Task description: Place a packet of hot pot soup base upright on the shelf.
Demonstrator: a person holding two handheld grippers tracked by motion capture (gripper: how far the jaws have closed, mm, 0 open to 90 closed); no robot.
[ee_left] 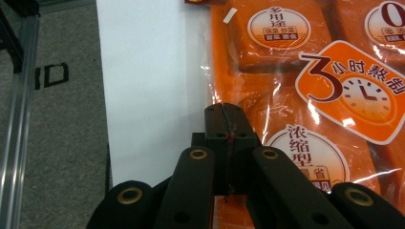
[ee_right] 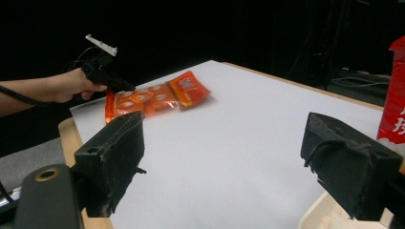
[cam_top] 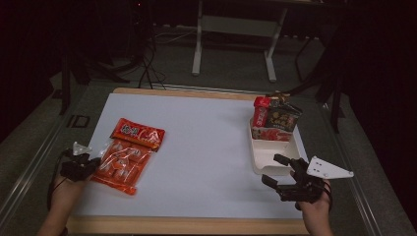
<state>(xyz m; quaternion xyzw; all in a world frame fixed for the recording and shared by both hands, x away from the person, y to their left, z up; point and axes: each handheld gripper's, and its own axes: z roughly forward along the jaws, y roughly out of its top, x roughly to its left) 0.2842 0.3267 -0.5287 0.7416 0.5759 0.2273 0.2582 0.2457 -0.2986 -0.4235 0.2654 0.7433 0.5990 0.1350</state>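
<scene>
Crinkly clear film at the orange packet's (cam_top: 127, 155) edge is all my left tongs (ee_left: 225, 117) have clenched on, so lifting may let it slip back onto the surface (cam_top: 206, 147) while my right tongs (ee_right: 224, 164) wait released

Orange packet (ee_left: 305, 95) cut off at frame's top, right edges

Orange clear-windowed packet (cam_top: 127, 155) with red header, white tabletop (cam_top: 206, 147), cream tray (cam_top: 275, 152), black gripper fingers (ee_right: 114, 157).
</scene>
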